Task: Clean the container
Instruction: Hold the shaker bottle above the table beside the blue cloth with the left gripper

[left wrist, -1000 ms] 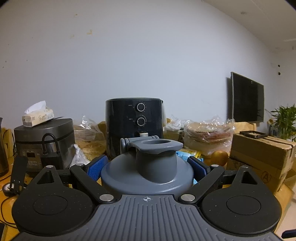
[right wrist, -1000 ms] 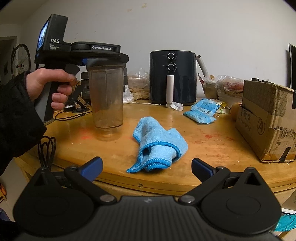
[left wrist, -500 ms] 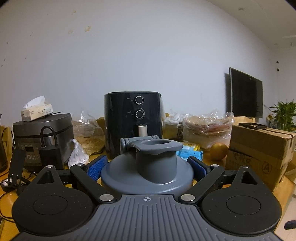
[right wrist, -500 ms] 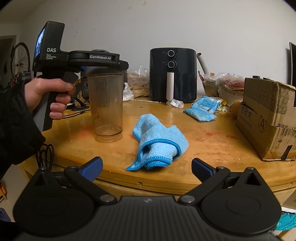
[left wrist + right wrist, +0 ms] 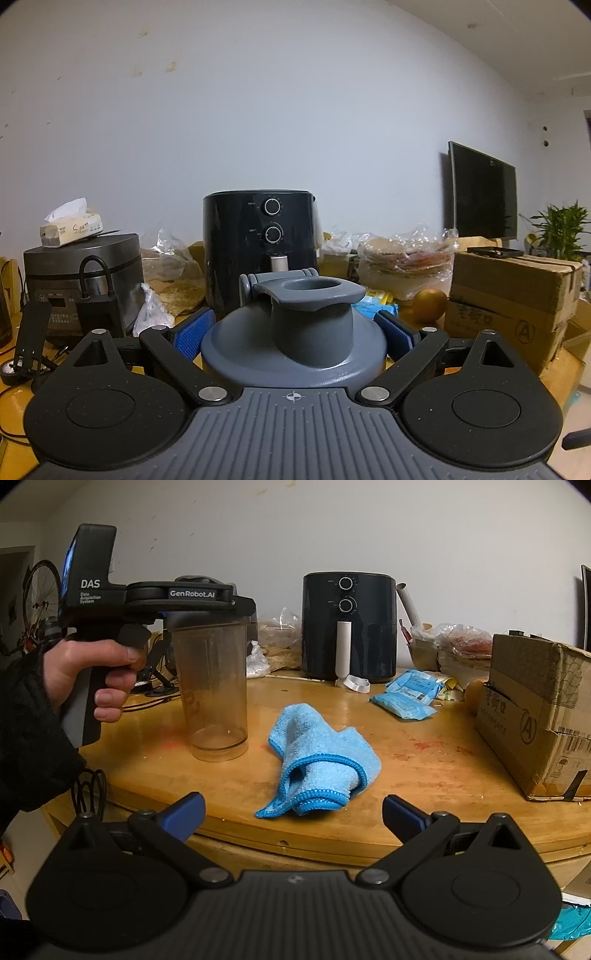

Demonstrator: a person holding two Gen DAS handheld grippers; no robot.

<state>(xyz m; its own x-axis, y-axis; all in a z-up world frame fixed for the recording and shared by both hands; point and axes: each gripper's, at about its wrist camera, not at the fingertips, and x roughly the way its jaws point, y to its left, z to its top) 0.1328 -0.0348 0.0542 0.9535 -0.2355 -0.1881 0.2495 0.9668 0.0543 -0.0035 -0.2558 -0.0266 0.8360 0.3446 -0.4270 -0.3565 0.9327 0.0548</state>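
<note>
A clear, cloudy plastic container (image 5: 214, 686) stands upright on the round wooden table (image 5: 424, 775), with a grey lid (image 5: 291, 343) with a spout on top. My left gripper (image 5: 294, 330), also in the right wrist view (image 5: 207, 605) and held by a hand (image 5: 92, 672), is shut on that lid from both sides. A crumpled blue cloth (image 5: 321, 760) lies just right of the container. My right gripper (image 5: 293, 808) hovers open at the table's near edge, in front of the cloth, with nothing between its fingers.
A black air fryer (image 5: 349, 624) stands at the back, with blue packets (image 5: 410, 694) to its right. A cardboard box (image 5: 535, 716) fills the right side. A rice cooker (image 5: 81, 273), food bags and an orange (image 5: 428, 304) line the back. Cables (image 5: 88, 786) hang off the left edge.
My right gripper has come closer to the table, so container and cloth look larger. The left gripper stays shut on the lid and has shifted only slightly.
</note>
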